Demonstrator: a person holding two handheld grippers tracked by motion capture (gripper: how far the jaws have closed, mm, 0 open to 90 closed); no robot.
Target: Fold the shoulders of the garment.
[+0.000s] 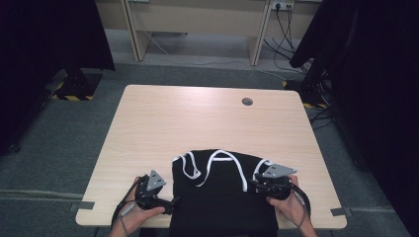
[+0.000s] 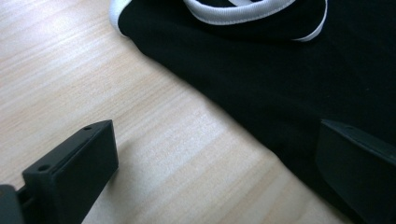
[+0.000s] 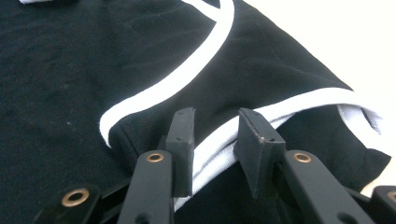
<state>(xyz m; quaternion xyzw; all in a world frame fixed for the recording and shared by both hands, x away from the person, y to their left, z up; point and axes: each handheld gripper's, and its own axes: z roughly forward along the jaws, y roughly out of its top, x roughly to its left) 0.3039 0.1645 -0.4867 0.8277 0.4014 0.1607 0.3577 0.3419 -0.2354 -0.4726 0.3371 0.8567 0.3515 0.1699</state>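
Observation:
A black garment with white trim lies flat at the table's front edge, and its lower part hangs over that edge. My left gripper rests on the table at the garment's left side. In the left gripper view it is open wide, with bare wood and the garment's edge between the jaws. My right gripper sits at the garment's right shoulder. In the right gripper view it straddles a white-trimmed fold. Its jaws stand narrowly apart with a gap showing around the fold.
The light wooden table has a round cable hole at the back right. Beyond it stand desk legs and loose cables. Dark curtains flank both sides. Grey tape marks the front corners.

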